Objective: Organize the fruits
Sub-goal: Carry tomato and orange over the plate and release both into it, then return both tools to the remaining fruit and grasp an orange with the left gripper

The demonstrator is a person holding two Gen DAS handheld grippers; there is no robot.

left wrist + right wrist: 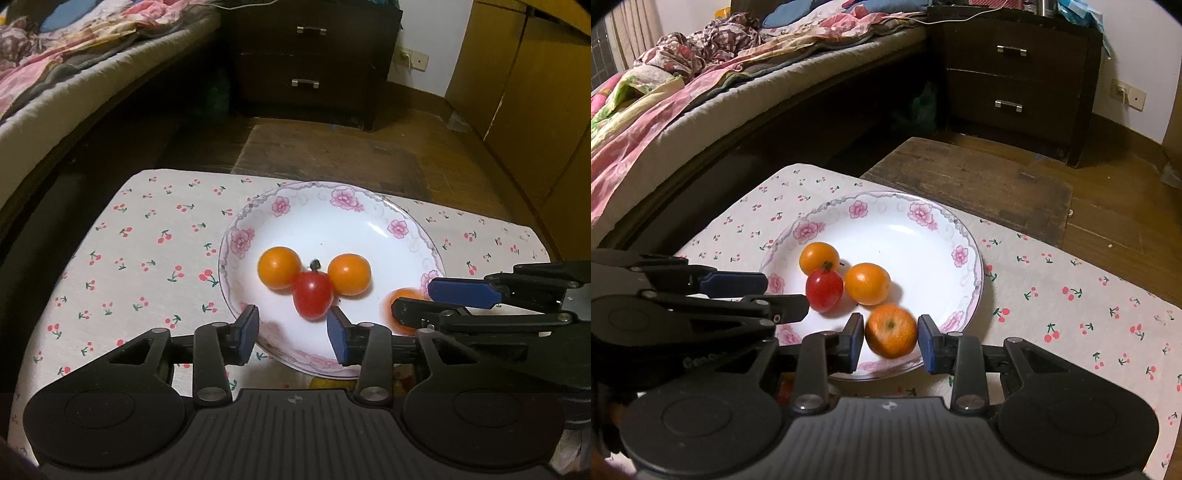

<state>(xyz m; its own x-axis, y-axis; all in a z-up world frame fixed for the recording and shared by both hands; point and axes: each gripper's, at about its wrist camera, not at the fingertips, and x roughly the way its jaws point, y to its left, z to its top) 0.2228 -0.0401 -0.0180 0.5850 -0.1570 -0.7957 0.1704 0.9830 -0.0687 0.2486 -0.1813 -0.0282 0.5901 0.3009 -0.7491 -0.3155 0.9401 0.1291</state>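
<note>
A white plate with pink flowers (369, 221) (923, 236) sits on the cherry-print cloth. In it lie a red tomato (313, 295) (824, 290) and two small oranges (279, 267) (349, 274) (819, 257) (868, 283), touching each other. My left gripper (293, 334) is open and empty, just short of the tomato at the plate's near rim. My right gripper (891, 341) has its jaws around a third orange (891, 330) (402, 295) over the plate's near edge; the orange is blurred and small gaps show beside both pads. The right gripper also shows in the left wrist view (443, 299).
The small table's cherry cloth (147, 251) (1071, 295) ends in edges on all sides. Beyond stand a wooden board on the floor (967, 177), a dark drawer cabinet (306, 55) (1012, 66) and a bed with bedding (701, 81) to the left.
</note>
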